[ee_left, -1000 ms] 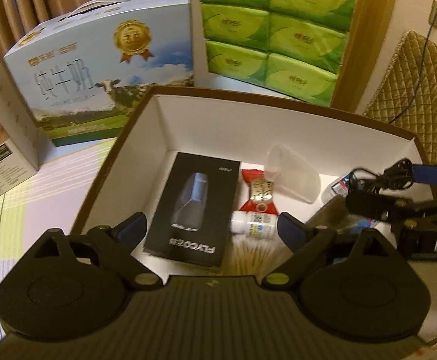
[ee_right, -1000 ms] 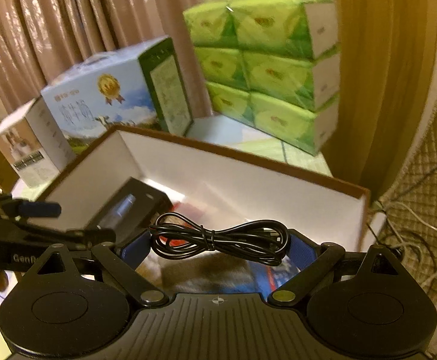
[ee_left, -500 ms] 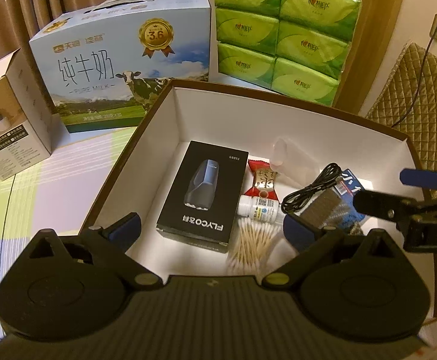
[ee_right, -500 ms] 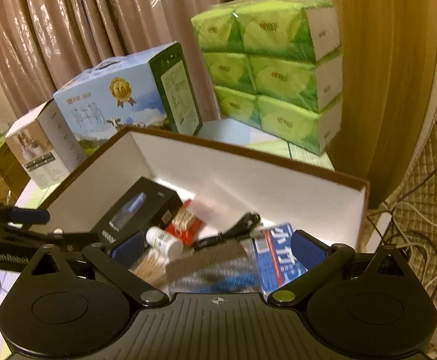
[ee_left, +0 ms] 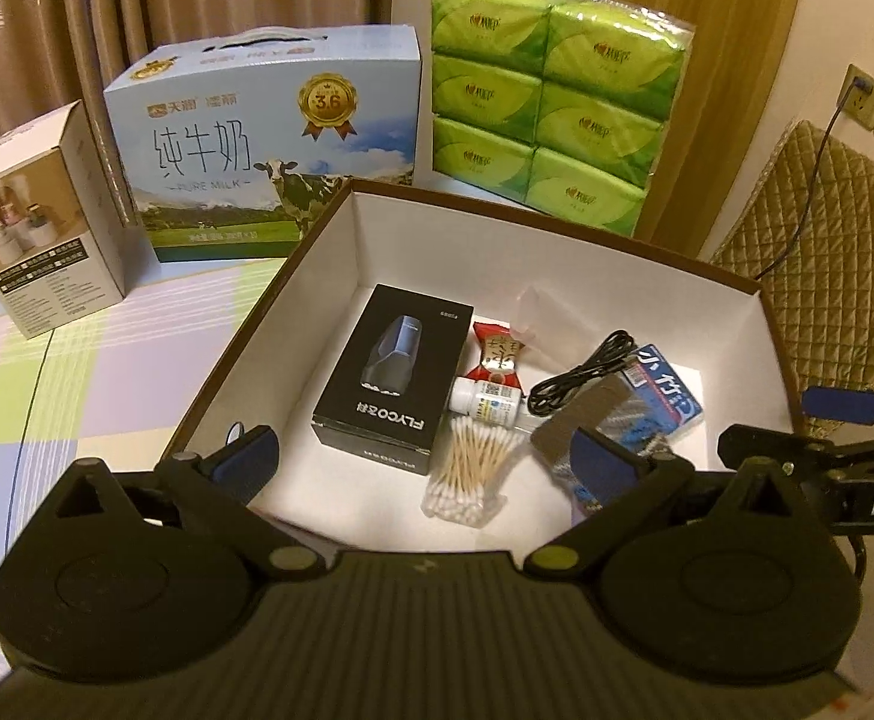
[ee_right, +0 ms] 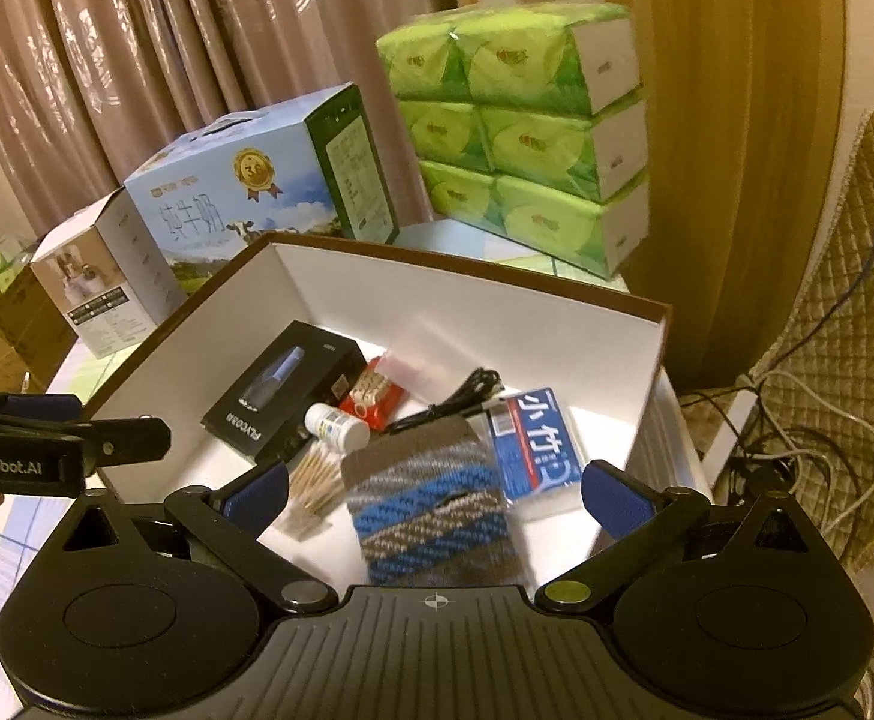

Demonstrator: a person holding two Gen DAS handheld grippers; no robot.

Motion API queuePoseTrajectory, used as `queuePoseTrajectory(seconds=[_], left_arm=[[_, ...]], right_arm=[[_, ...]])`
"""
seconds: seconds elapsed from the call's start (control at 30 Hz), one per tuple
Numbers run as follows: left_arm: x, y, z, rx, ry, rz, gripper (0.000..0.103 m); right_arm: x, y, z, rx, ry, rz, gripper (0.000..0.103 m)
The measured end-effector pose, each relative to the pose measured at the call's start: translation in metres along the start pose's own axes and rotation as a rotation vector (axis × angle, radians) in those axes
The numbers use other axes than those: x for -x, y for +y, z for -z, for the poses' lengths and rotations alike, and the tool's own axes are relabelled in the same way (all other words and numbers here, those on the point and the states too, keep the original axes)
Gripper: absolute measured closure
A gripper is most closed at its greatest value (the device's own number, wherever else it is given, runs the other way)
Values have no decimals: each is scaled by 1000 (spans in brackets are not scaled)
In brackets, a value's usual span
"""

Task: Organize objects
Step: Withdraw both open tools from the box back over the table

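The left gripper (ee_left: 428,459) hangs above the near edge of the brown-rimmed, white-lined cardboard box (ee_left: 448,240), its blue-padded jaws spread wide and empty; the right gripper (ee_right: 434,489) hovers over the box's right part, jaws likewise spread with nothing between them; inside the box lie a black rectangular shaver carton (ee_left: 393,375), a red-wrapped candy (ee_left: 498,354) just beside it, a small white pill bottle (ee_left: 484,402), a bundle of wooden cotton swabs in clear wrap (ee_left: 471,471), a coiled black cable (ee_left: 580,373) resting on the floor against a blue-and-white packet (ee_right: 535,444), and a blue-grey striped knitted pouch (ee_right: 431,510) overlapping that packet; behind the box stand a blue milk carton with a cow picture (ee_left: 269,150), a stack of green tissue packs (ee_left: 550,96) and a small white product box (ee_left: 41,222), all on a pastel checked tablecloth (ee_left: 95,324)
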State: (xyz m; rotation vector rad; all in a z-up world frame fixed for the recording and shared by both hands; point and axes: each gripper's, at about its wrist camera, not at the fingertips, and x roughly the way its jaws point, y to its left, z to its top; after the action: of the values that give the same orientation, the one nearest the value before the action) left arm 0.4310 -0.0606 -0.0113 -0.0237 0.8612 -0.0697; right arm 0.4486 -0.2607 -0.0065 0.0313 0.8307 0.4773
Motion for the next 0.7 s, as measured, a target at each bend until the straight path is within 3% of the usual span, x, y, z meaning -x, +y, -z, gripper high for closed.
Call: queuePoseTrajectory(seconds=[0.7], left_arm=[[85, -42, 58, 22, -45, -112, 1]], right_arm=[[73, 8, 45, 21, 26, -80, 2]])
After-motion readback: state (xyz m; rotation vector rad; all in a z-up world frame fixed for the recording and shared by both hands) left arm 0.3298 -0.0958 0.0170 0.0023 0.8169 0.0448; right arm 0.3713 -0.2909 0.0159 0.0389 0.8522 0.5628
